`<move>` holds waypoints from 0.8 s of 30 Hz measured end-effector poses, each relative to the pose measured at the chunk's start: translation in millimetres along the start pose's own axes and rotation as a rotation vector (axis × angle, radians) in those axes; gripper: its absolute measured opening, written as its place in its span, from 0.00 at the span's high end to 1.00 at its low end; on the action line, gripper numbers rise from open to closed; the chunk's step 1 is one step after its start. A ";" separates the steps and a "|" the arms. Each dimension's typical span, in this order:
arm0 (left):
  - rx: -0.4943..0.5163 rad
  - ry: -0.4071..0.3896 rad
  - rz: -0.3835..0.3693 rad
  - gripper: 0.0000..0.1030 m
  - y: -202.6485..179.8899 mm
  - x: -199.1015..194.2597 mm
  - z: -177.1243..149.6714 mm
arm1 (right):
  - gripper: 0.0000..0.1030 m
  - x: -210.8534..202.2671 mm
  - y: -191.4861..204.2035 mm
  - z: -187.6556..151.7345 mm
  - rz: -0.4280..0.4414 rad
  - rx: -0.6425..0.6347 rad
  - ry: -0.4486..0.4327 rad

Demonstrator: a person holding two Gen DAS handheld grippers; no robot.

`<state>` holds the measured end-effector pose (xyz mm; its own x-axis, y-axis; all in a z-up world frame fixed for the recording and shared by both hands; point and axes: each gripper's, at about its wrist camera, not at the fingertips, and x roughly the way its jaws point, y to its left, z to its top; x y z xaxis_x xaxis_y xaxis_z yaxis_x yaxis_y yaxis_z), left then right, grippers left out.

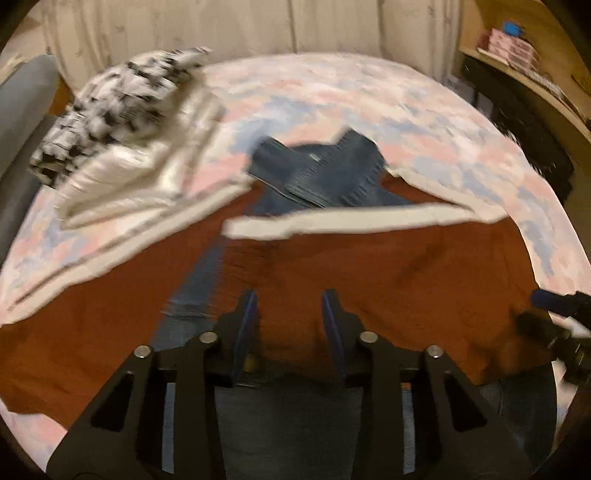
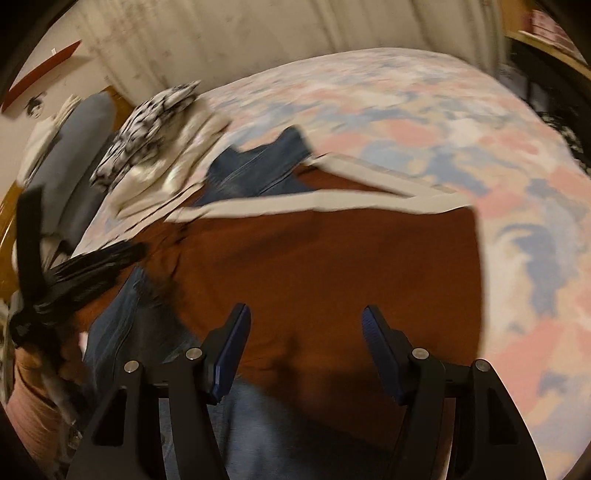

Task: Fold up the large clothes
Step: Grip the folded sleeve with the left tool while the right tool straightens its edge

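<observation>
A large rust-brown garment (image 1: 332, 266) with a cream band (image 1: 351, 221) lies spread on the bed; it also shows in the right wrist view (image 2: 332, 266). Blue jeans (image 1: 317, 173) lie partly under it, with denim showing at the near edge (image 2: 122, 325). My left gripper (image 1: 290, 306) is open and empty above the garment's near part. My right gripper (image 2: 306, 325) is open and empty above the garment. Each gripper shows blurred at the edge of the other's view, the right one (image 1: 554, 314) and the left one (image 2: 55, 280).
The bed has a pink, blue and white patterned cover (image 1: 369, 99). A pile of white and black-and-white clothes (image 1: 122, 122) lies at its far left. A grey cushion (image 1: 22, 110) is at the left. A curtain (image 1: 258, 26) hangs behind, shelves (image 1: 524, 62) at the right.
</observation>
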<state>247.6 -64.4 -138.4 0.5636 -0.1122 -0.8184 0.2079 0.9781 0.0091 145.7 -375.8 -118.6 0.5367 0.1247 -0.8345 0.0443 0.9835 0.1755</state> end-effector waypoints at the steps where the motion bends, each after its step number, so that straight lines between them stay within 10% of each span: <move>1: 0.006 0.018 -0.009 0.76 -10.7 7.8 -4.4 | 0.38 5.8 5.9 -5.1 0.003 0.000 0.008; 14: -0.026 0.094 0.005 0.80 -18.1 36.8 -35.0 | 0.61 11.6 -56.5 -55.6 -0.278 0.130 0.030; 24: -0.015 0.081 0.009 0.80 -16.6 26.8 -36.3 | 0.60 5.4 -54.3 -60.2 -0.256 0.180 0.037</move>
<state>230.2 -77.3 -181.3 0.4987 -0.0892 -0.8622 0.1911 0.9815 0.0089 95.5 -420.6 -164.1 0.4580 -0.1161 -0.8813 0.3240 0.9450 0.0439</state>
